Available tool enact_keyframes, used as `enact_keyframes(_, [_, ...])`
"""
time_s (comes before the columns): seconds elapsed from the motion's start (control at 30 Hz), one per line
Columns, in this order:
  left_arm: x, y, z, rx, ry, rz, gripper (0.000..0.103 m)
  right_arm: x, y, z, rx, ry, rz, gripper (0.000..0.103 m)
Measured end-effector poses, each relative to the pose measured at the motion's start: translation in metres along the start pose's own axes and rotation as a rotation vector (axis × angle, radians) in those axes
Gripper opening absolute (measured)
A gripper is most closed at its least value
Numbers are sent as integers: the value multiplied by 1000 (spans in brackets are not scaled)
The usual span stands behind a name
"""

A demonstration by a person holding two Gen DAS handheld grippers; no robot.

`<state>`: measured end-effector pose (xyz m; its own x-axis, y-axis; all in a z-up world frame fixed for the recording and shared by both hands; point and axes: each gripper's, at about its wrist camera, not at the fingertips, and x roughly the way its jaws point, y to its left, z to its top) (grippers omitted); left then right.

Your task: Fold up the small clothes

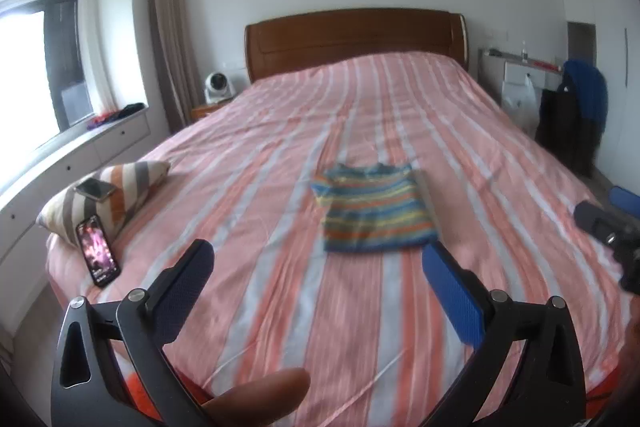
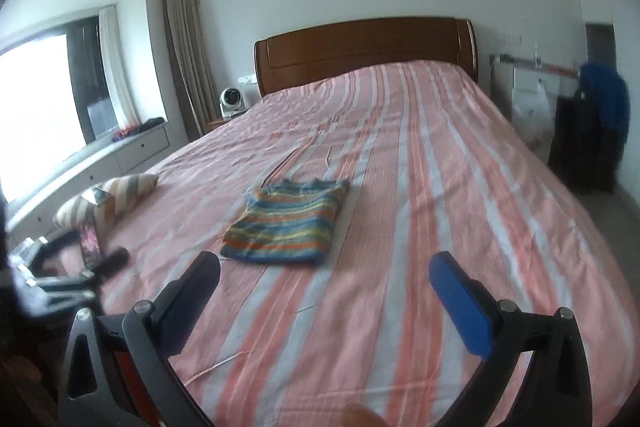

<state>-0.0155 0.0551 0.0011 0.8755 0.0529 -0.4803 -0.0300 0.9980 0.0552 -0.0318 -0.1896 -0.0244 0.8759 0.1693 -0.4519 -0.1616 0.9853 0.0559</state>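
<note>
A small striped garment [image 1: 374, 209] in blue, yellow and orange lies folded into a neat rectangle on the pink striped bedspread [image 1: 280, 131]. My left gripper [image 1: 320, 259] stands open above the bed, just short of the garment's near edge, with nothing between its fingers. In the right wrist view the same folded garment [image 2: 286, 223] lies ahead and to the left. My right gripper [image 2: 326, 267] is open and empty, its dark finger [image 2: 196, 287] near the garment's near corner. The other gripper [image 2: 72, 271] shows blurred at the far left, and the right gripper's tip [image 1: 600, 223] appears at the left view's right edge.
A striped pillow [image 1: 108, 191] lies at the bed's left edge with a phone [image 1: 94, 189] on it and a lit phone [image 1: 98, 251] leaning against it. A wooden headboard [image 1: 356, 39] stands at the far end. A chair with a blue jacket [image 1: 586, 95] is to the right.
</note>
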Motion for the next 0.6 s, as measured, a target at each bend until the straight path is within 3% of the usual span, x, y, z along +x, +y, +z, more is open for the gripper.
enact_keyframes(0.4, [13, 3, -2, -27, 173, -30, 103, 6, 26, -1, -91, 80, 8, 103])
enact_keyframes(0.6, [16, 0, -5, -19, 196, -24, 103, 14, 20, -2, -52, 122, -22, 103])
